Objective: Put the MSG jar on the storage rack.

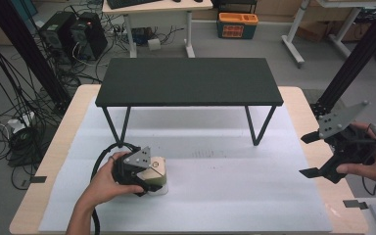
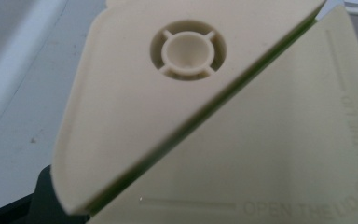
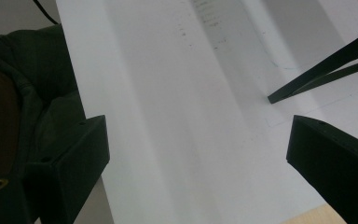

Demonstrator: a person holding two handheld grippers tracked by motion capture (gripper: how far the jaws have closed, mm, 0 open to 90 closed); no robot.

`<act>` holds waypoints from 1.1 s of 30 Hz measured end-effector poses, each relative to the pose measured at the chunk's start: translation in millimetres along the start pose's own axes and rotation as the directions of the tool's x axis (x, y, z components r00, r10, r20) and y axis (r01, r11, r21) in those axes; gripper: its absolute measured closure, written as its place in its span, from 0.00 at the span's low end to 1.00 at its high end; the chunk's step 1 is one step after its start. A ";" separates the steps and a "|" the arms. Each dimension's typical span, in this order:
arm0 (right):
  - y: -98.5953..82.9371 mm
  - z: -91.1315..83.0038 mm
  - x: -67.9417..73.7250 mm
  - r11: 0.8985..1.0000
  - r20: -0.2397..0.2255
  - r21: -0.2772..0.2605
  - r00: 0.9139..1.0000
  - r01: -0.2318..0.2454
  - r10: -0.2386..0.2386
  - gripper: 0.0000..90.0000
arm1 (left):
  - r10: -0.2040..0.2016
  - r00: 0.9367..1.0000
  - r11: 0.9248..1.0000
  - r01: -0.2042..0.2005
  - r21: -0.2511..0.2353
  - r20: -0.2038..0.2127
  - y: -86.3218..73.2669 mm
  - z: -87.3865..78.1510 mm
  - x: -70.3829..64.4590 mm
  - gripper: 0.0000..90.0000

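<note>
A cream container [image 1: 157, 170] with a two-part lid and a green seam stands at the front left of the white mat [image 1: 225, 196]. My left gripper [image 1: 146, 182] is shut on it from the near side, held by a hand. In the left gripper view the lid [image 2: 177, 116] is very close, with a round hub and the raised words "OPEN THE LID"; black jaw parts show at the lower left and right edge. My right gripper [image 1: 310, 154] is open over the right edge of the mat, and in the right gripper view [image 3: 196, 158] nothing lies between its jaws.
A low black shelf [image 1: 188, 81] on thin metal legs [image 3: 324, 72] stands across the back of the mat. The wooden table edge [image 1: 345, 205] runs on the right. Black frame posts rise at both back corners. A dark sleeve [image 3: 23, 116] fills the right gripper view's left.
</note>
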State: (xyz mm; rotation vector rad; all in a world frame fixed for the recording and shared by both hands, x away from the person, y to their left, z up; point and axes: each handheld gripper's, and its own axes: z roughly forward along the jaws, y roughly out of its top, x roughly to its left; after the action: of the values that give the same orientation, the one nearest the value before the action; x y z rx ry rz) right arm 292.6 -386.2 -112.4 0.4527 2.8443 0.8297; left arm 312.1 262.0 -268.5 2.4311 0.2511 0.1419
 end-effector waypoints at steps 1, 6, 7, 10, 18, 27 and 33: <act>0.0 0.0 0.0 1.000 0.000 0.000 1.000 0.000 0.000 0.06 | 0.000 1.000 1.000 0.000 0.000 0.000 0.0 0.0 0.0 0.31; -0.7 0.6 0.4 1.000 0.000 -0.001 1.000 0.001 -0.001 0.06 | -0.002 1.000 1.000 0.002 0.006 0.002 1.6 -0.3 0.3 0.31; -1.3 1.2 0.2 1.000 -0.001 -0.003 1.000 0.000 0.000 0.06 | -0.005 1.000 1.000 0.005 0.005 0.004 1.6 -0.4 0.5 0.32; -1.6 2.3 0.2 1.000 -0.003 -0.003 1.000 -0.002 0.002 0.06 | -0.007 1.000 1.000 0.007 0.008 0.008 1.7 -1.9 0.8 0.32; -4.3 5.0 0.9 1.000 -0.008 -0.006 1.000 -0.007 0.007 0.06 | 0.002 1.000 1.000 -0.002 0.014 0.006 4.9 -2.2 -1.6 0.33; -8.8 15.1 0.2 1.000 -0.030 -0.008 0.999 -0.016 0.015 0.07 | 0.002 1.000 1.000 -0.002 0.008 0.013 20.7 -15.7 -1.3 0.33; -10.5 25.8 -0.3 1.000 -0.049 -0.006 0.999 -0.011 0.010 0.07 | 0.016 1.000 1.000 -0.016 -0.002 -0.005 47.4 -44.9 -5.4 0.33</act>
State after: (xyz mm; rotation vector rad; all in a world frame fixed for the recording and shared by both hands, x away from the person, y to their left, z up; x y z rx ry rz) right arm 296.0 -381.8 -139.7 0.4532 2.8854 0.8632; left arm 306.0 253.3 -203.8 2.4314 0.2338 0.1556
